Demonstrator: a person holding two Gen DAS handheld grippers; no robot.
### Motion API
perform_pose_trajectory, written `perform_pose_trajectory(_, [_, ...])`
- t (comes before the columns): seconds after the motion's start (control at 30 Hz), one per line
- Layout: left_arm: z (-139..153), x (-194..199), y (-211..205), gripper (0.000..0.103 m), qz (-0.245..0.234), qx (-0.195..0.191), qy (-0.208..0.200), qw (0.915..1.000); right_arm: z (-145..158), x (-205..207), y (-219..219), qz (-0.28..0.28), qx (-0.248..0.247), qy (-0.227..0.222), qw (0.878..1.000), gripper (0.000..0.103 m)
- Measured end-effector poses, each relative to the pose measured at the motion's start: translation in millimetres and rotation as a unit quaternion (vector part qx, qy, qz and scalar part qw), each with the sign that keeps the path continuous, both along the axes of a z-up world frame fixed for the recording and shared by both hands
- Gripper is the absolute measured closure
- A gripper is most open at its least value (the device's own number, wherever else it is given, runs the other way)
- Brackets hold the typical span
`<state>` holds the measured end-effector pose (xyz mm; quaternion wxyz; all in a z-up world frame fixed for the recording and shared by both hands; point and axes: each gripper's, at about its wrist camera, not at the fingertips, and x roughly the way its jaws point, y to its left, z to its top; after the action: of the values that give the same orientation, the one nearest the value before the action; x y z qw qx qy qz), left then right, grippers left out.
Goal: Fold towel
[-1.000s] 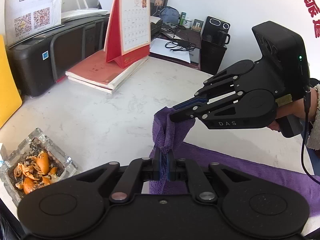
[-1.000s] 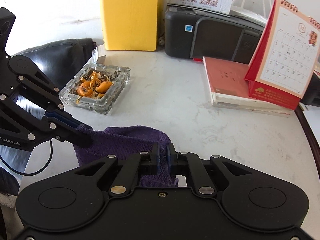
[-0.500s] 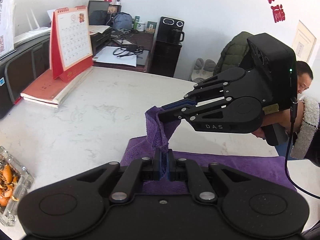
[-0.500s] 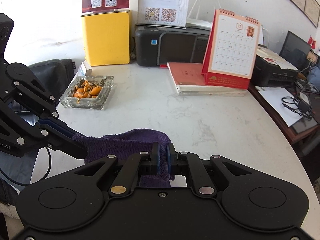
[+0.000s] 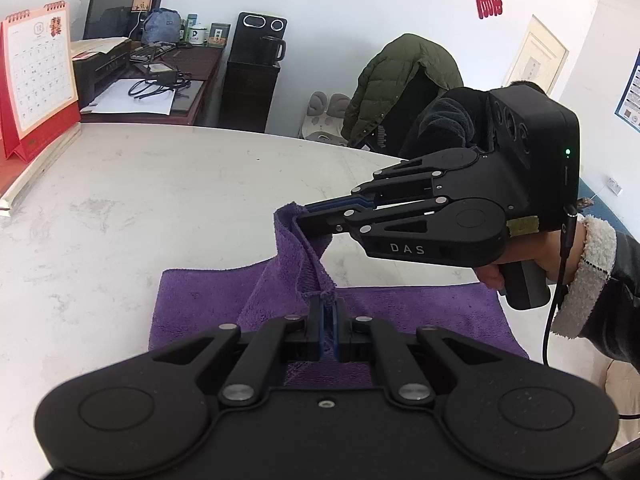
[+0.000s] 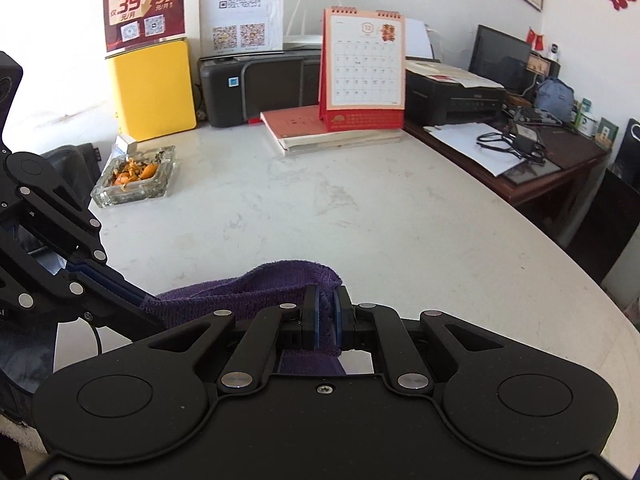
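A purple towel (image 5: 400,312) lies on the white marble table (image 5: 160,200), one edge lifted off it. My left gripper (image 5: 329,312) is shut on a corner of that raised edge. My right gripper (image 5: 298,222), held in a person's hand, is shut on the other corner, up and a little to the left. In the right wrist view the right gripper (image 6: 327,304) pinches the purple towel (image 6: 280,280), and the left gripper (image 6: 150,312) holds the same edge at lower left. The lifted edge hangs slack between the two grippers.
A glass ashtray (image 6: 134,178) with orange peel stands at the table's left. A red desk calendar (image 6: 362,68) sits on books (image 6: 320,132) at the back beside a black printer (image 6: 256,84) and a yellow box (image 6: 150,88). A person's sleeve (image 5: 592,272) is at the right.
Both grippers have carried the towel's held edge across the table; the views swung, so the ashtray left the left wrist view and more flat towel shows below.
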<state>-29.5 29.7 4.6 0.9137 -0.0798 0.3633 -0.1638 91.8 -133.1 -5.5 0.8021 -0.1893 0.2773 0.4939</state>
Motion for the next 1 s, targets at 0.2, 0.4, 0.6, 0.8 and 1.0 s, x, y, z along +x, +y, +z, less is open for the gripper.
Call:
perform_pose_trajectory(0.2, [3, 12, -18, 0.099, -0.038, -0.008, 0.000, 0.9993, 2, 0, -30, -0.041, 0.023, 0.006, 0.999, 0.096])
perform_pose_trajectory(0.4, [8, 23, -42, 0.099, -0.086, -0.004, 0.001, 0.9962, 3, -2, -60, -0.078, 0.051, 0.013, 0.996, 0.096])
perform_pose_trajectory(0.6, [9, 25, -69, 0.099, -0.139, -0.005, 0.006, 0.9902, 0, -5, -92, -0.113, 0.062, 0.018, 0.992, 0.096])
perform_pose_trajectory(0.8, [6, 31, -87, 0.099, -0.182, -0.014, 0.014, 0.9831, -2, -8, -119, -0.141, 0.069, 0.027, 0.987, 0.096])
perform_pose_trajectory(1.0, [9, 32, -97, 0.099, -0.217, -0.019, 0.015, 0.9758, -1, -14, -139, -0.160, 0.076, 0.028, 0.984, 0.096])
